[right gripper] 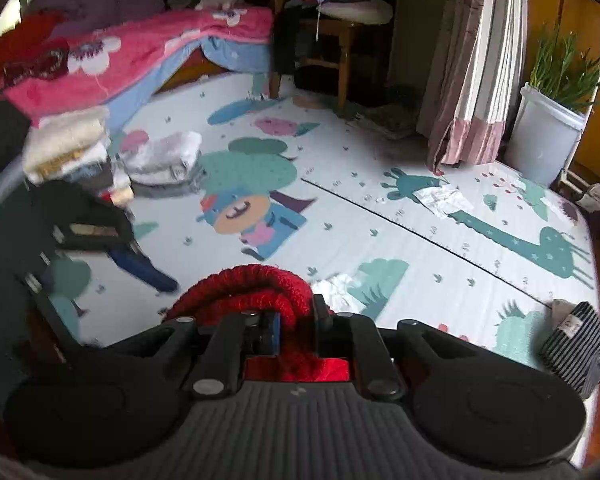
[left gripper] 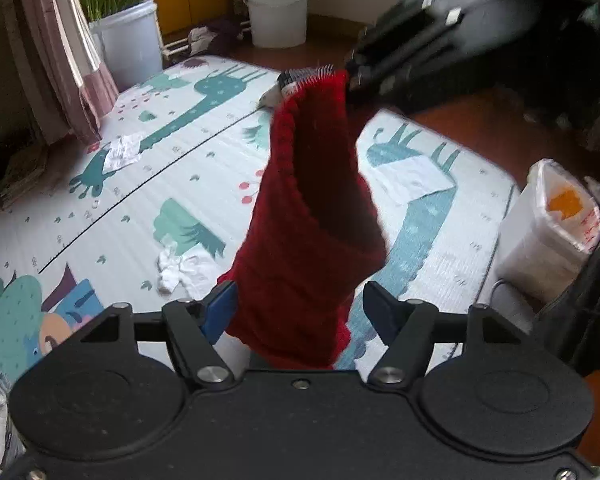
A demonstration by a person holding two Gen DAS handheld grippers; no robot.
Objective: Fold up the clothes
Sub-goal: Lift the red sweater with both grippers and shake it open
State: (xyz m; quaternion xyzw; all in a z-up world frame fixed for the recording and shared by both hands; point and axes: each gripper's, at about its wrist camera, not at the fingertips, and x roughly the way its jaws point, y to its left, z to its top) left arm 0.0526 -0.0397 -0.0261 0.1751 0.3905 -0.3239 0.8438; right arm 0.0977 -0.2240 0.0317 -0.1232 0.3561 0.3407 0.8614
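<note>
A red knitted garment (left gripper: 312, 220) hangs in the air above the printed play mat (left gripper: 140, 208). Its top edge is pinched by my right gripper (left gripper: 350, 76), which shows blurred at the upper right of the left wrist view. The lower part hangs between the blue pads (left gripper: 220, 308) of my left gripper (left gripper: 300, 308); its jaws stand open, with a gap on the right side. In the right wrist view my right gripper (right gripper: 296, 320) is shut on a bunched red knit fold (right gripper: 252, 280). My left gripper (right gripper: 112, 248) appears blurred at the left.
On the mat (right gripper: 380, 240) lie a crumpled white cloth (left gripper: 180, 272), a flat white piece (left gripper: 412, 176) and a striped cloth (right gripper: 580, 344). Folded clothes (right gripper: 68, 144) are stacked by a pink-covered bed. A white bag (left gripper: 548, 232), a plant bucket (left gripper: 132, 40) and a curtain (right gripper: 476, 80) border the mat.
</note>
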